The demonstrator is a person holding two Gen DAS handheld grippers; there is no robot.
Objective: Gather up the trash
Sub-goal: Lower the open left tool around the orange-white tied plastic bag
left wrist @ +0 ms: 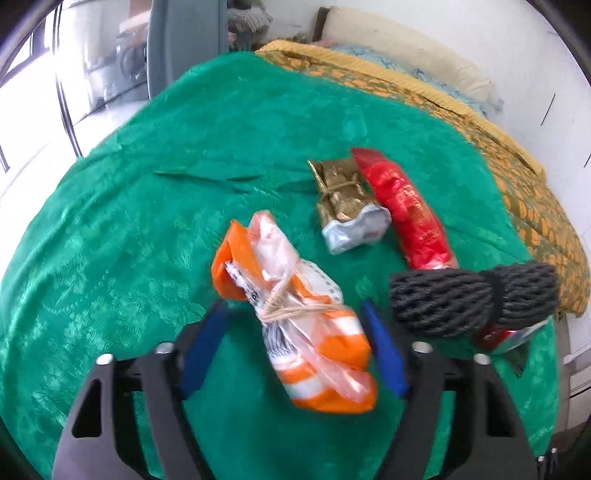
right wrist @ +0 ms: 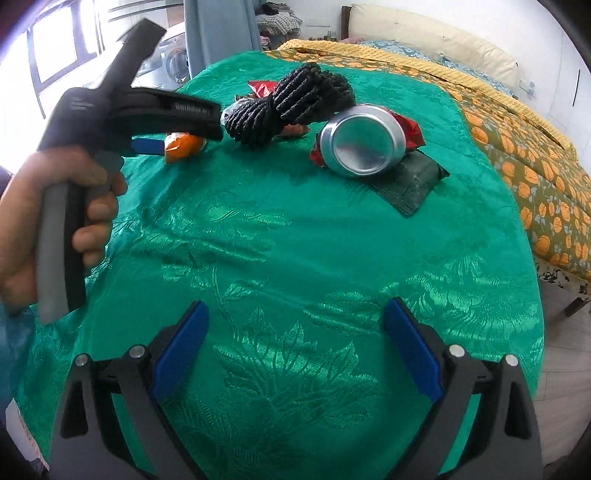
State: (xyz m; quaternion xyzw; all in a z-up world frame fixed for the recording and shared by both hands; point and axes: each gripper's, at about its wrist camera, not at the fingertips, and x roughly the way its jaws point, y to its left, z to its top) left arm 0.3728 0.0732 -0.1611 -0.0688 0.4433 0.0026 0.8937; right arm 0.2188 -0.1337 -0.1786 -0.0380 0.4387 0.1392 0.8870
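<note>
Your left gripper (left wrist: 291, 354) straddles the string-tied orange wrapper bundle (left wrist: 295, 325) mid-bed; its jaws aren't visibly pinching yet, so centre on the tie, then squeeze. Your right gripper (right wrist: 295, 343) waits spread wide and empty. The green bedspread (left wrist: 147, 221) is slippery; a window brightens the room.

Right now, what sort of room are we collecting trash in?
Most likely a bedroom at home: a bed with a yellow patterned bedspread and a cream headboard sits behind the green cloth, and a pile of clothes lies further back.
</note>
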